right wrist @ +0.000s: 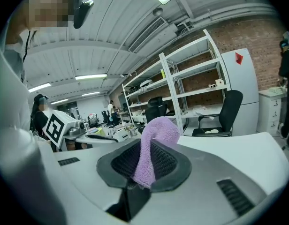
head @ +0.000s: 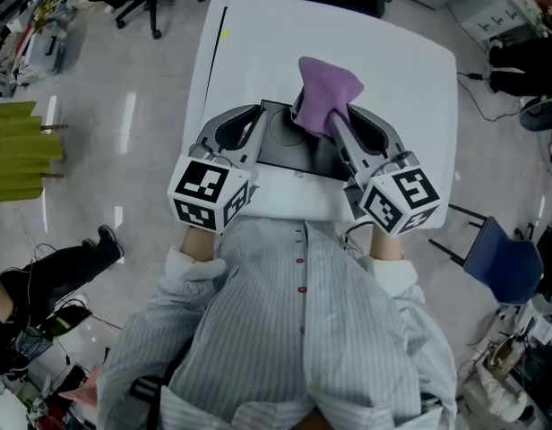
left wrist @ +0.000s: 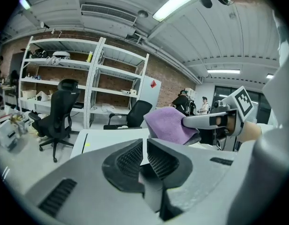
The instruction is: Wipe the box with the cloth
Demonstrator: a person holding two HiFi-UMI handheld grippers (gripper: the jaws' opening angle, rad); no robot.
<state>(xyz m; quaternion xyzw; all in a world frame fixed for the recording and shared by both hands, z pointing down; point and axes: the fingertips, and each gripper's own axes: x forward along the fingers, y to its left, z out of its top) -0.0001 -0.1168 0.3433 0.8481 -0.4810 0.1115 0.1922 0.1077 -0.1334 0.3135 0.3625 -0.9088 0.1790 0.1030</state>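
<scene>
The cloth [right wrist: 158, 128] was purple terry, pinched between the closed jaws of the right gripper [right wrist: 147, 149]. A bunched fold stood up above them and a short tail hung below. Held off the table [head: 410, 79], it sat at about one o'clock from the box [head: 285, 141]. The box was dark grey, low and flat, lying toward the table's six o'clock edge. Its top seemed to carry a faint ring.

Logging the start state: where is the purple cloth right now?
In the head view the purple cloth is pinched in the right gripper, held up over the right part of the dark box on the white table.
</scene>
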